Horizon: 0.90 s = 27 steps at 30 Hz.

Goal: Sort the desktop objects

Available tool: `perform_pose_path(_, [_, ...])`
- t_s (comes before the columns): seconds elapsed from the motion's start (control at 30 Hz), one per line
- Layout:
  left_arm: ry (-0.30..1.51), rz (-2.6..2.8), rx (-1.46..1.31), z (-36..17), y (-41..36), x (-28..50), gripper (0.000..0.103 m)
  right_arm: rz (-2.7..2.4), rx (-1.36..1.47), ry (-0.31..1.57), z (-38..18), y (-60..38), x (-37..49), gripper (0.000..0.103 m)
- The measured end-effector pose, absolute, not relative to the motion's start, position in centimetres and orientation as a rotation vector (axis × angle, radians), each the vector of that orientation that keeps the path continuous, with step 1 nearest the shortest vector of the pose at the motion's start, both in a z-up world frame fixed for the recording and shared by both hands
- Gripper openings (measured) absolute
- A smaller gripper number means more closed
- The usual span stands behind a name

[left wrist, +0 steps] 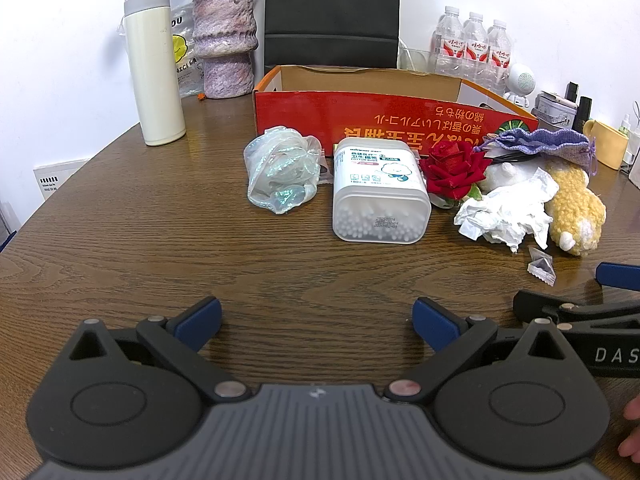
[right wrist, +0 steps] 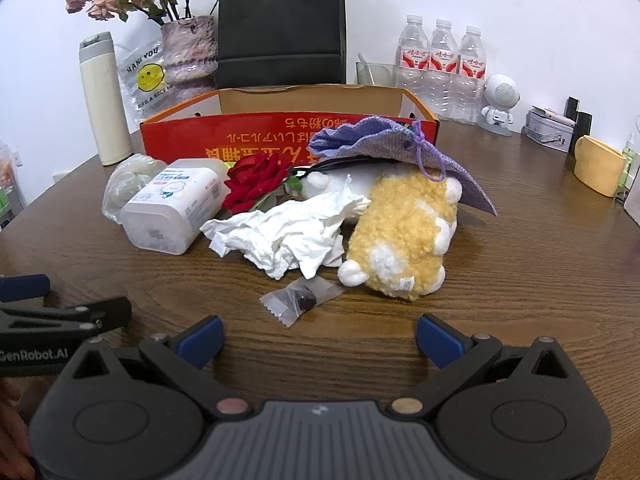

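Observation:
A red and orange cardboard box (left wrist: 372, 114) (right wrist: 240, 136) stands open at the back of the wooden table. In front of it lie a clear crumpled bag (left wrist: 280, 170), a cotton swab tub (left wrist: 378, 190) (right wrist: 172, 208), a red fabric rose (left wrist: 454, 168) (right wrist: 256, 182), crumpled white tissue (left wrist: 504, 212) (right wrist: 288, 236), a yellow plush toy (right wrist: 404, 232) (left wrist: 576, 216), a purple knitted pouch (right wrist: 384, 144) (left wrist: 548, 142) and a small clear sachet (right wrist: 300, 300) (left wrist: 541, 268). My left gripper (left wrist: 316, 320) is open and empty, short of the tub. My right gripper (right wrist: 320, 336) is open and empty, just short of the sachet.
At the back stand a white flask (left wrist: 154, 68), a purple vase of dried flowers (left wrist: 224, 40), a black bag (right wrist: 280, 28), three water bottles (right wrist: 440, 68), a small white figure (right wrist: 500, 100) and a yellow mug (right wrist: 598, 164). The table edge curves away at the left.

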<state>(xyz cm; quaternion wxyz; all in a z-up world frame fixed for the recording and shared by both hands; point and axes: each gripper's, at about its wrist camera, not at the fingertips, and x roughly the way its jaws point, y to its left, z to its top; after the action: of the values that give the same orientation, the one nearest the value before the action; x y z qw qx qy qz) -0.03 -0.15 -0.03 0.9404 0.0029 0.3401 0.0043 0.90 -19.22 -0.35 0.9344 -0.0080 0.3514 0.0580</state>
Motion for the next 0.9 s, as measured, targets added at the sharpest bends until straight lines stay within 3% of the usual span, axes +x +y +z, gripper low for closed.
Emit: perform_pose_path(0.9, [0.694, 0.005, 0.006, -0.08, -0.13, -0.03, 0.103, 0.112, -0.02, 0.704, -0.75, -19.19, 0.77, 0.103])
